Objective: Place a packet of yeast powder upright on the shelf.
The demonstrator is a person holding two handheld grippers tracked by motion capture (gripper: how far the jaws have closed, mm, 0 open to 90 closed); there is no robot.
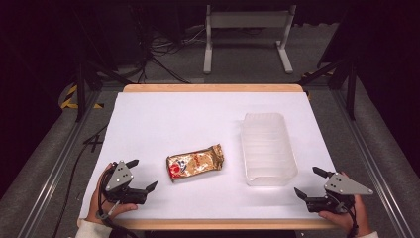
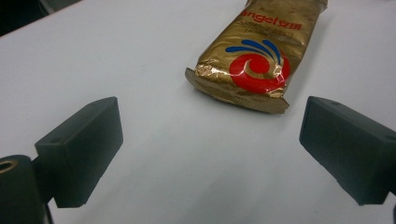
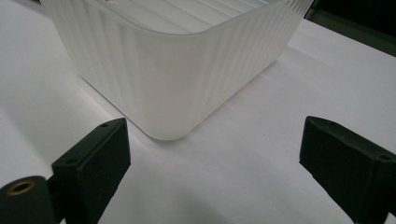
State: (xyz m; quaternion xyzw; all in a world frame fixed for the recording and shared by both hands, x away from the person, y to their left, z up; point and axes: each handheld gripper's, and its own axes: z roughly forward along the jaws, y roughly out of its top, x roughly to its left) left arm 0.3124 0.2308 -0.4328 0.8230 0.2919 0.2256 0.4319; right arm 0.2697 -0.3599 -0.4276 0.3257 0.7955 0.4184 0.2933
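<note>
Your left gripper (image 1: 142, 174) waits with jaws spread wide and empty, near the crimped end of the gold packet (image 1: 195, 162), which lies flat on the white table (image 1: 163, 119) between your two hands. Your right gripper (image 1: 309, 182), likewise released and holding nothing, sits close to the near corner of the frosted plastic bin (image 1: 268, 148). The packet's foil looks slick and thin: pinch only the crimped edge and it may slip out or tear, and a low approach could shove it away rather than catch it. The bin looks light, so a nudge from your right jaws could skid it.
</note>
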